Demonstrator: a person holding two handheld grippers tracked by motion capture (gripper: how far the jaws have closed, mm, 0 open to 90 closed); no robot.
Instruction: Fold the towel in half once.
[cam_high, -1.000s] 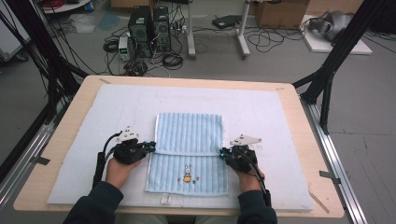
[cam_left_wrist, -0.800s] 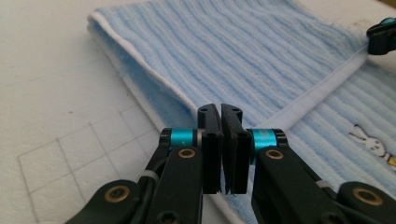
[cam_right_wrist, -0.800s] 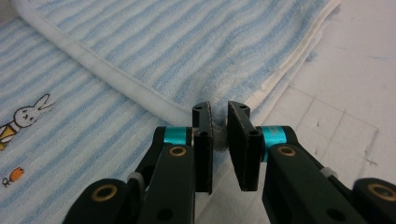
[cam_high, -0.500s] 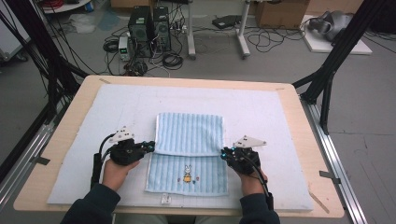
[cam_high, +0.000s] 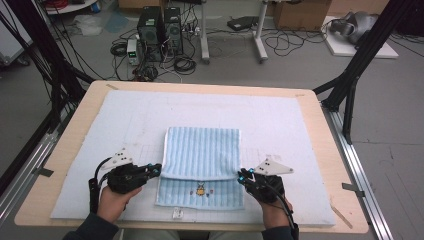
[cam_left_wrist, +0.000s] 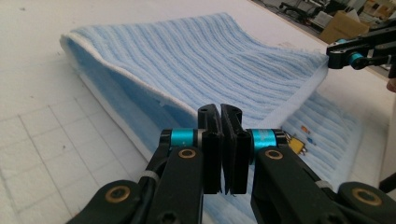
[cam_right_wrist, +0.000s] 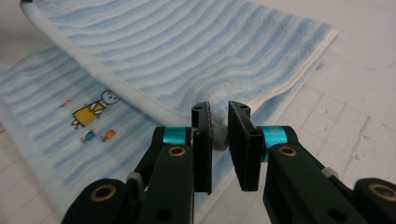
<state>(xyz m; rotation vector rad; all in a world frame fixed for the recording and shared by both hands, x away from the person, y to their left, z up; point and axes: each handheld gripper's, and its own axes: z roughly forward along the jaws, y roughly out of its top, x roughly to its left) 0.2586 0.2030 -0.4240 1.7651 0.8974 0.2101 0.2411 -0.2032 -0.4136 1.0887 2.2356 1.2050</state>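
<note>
Left fingers: the pads (cam_left_wrist: 219, 140) of the left gripper (cam_left_wrist: 223, 122) are pressed together on the white hem of the blue striped towel (cam_left_wrist: 210, 65), at one corner of the folded-over flap.
Right fingers: the pads (cam_right_wrist: 240, 135) of the right gripper (cam_right_wrist: 219, 122) stand a little apart, with a bunched bit of the towel's hem pinched between them at the flap's other corner.
Towel flap: it runs from one pair of fingers across to the other, held up off the layer beneath; beyond the fingers it slopes down to the fold, where it meets the mat.
Lower layer: under and just ahead of the fingers lies the towel's bottom layer, flat, with a small printed figure (cam_right_wrist: 93, 109) in yellow showing between the two grippers.
In the high view: the left gripper (cam_high: 156, 170) and the right gripper (cam_high: 242, 175) sit at the two ends of the flap's near edge, the towel (cam_high: 202, 152) between them.
Hands: the left hand (cam_high: 117, 192) and the right hand (cam_high: 270, 197) are behind the fingers, nearer the table's front edge.
Mat: a white gridded mat (cam_high: 300, 135) spreads out around the towel on all sides.
Table: a wooden table (cam_high: 320, 130) shows as a border outside the mat.
</note>
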